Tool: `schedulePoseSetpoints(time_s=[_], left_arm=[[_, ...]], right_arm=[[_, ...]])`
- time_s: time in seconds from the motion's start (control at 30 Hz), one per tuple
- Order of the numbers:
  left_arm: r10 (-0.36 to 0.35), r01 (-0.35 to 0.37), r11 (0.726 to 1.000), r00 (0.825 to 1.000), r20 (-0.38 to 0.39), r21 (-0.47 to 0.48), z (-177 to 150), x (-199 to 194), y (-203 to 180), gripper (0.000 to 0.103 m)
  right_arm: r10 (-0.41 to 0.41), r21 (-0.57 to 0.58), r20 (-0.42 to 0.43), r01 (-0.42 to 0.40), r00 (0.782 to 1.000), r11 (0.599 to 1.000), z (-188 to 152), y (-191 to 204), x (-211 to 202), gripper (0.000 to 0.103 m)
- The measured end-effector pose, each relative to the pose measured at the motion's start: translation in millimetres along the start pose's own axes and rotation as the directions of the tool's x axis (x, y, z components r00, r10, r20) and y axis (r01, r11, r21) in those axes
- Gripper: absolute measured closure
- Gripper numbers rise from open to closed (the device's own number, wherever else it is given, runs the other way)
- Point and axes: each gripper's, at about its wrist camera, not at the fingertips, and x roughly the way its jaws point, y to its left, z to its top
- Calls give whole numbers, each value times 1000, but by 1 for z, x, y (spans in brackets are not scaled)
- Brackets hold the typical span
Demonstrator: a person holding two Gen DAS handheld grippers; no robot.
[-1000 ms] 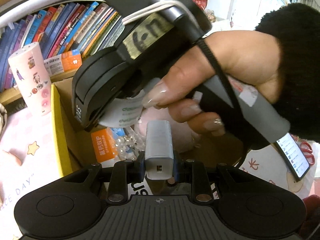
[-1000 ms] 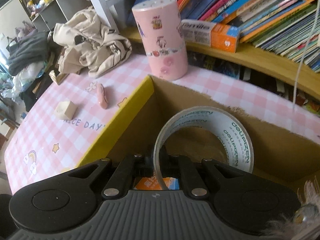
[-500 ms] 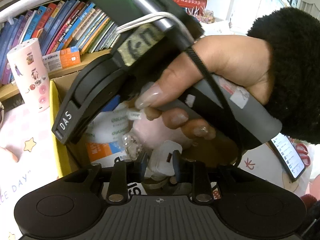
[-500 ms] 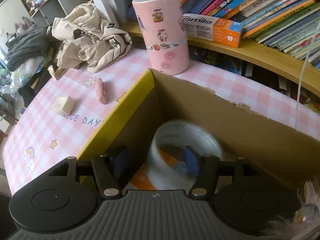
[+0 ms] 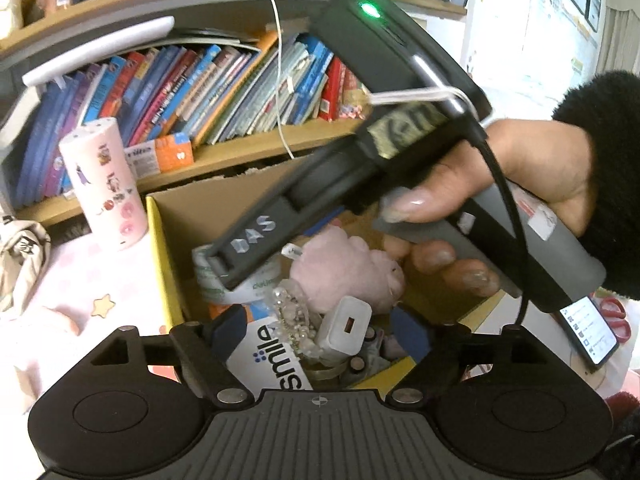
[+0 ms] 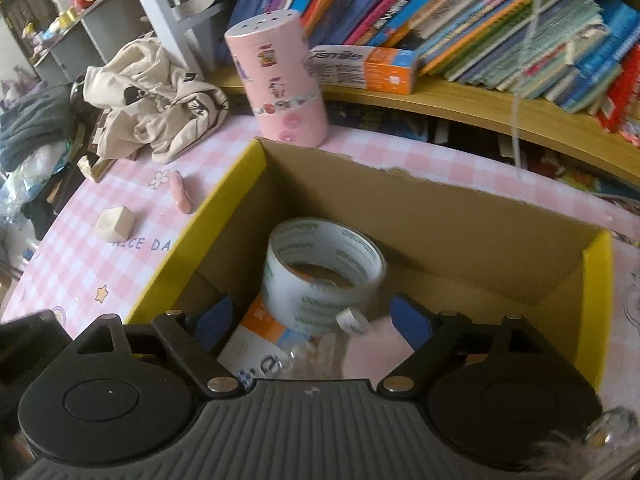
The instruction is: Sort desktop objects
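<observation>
A cardboard box (image 6: 460, 220) with yellow edges is being used as the collecting bin on a pink checked tablecloth (image 6: 100, 256), and both grippers are being held over its mouth. The right gripper (image 6: 312, 322) is being kept with its jaws spread wide and nothing between them; directly beyond them a roll of tape (image 6: 320, 276) is lying tilted inside the box, on a printed carton. The left gripper (image 5: 322, 332) is likewise being held apart and empty, above a white charger (image 5: 346, 328) that is resting among a pink plush toy (image 5: 348, 268) and beaded trinkets. A cream cube (image 6: 114, 224) and a small pink object (image 6: 180, 192) are being left on the cloth outside the box, probably as the next items to be gathered. A pink canister (image 6: 280, 84) is standing upright just behind the box's far corner.
</observation>
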Motion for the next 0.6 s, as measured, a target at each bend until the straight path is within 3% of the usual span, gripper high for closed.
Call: schedulePoseSetpoints(time_s=[0.37,0.6], left_arm=[[95,-91,994,993,63,-64,-10,-32,7,16],[189,-171,974,974,122,-146,-19,-54,16,12]], right_arm=[[-88,59,100,83,991,995,-33,5,-38,10],[-183,76,211,171,960,982,-59,19,-59,10]])
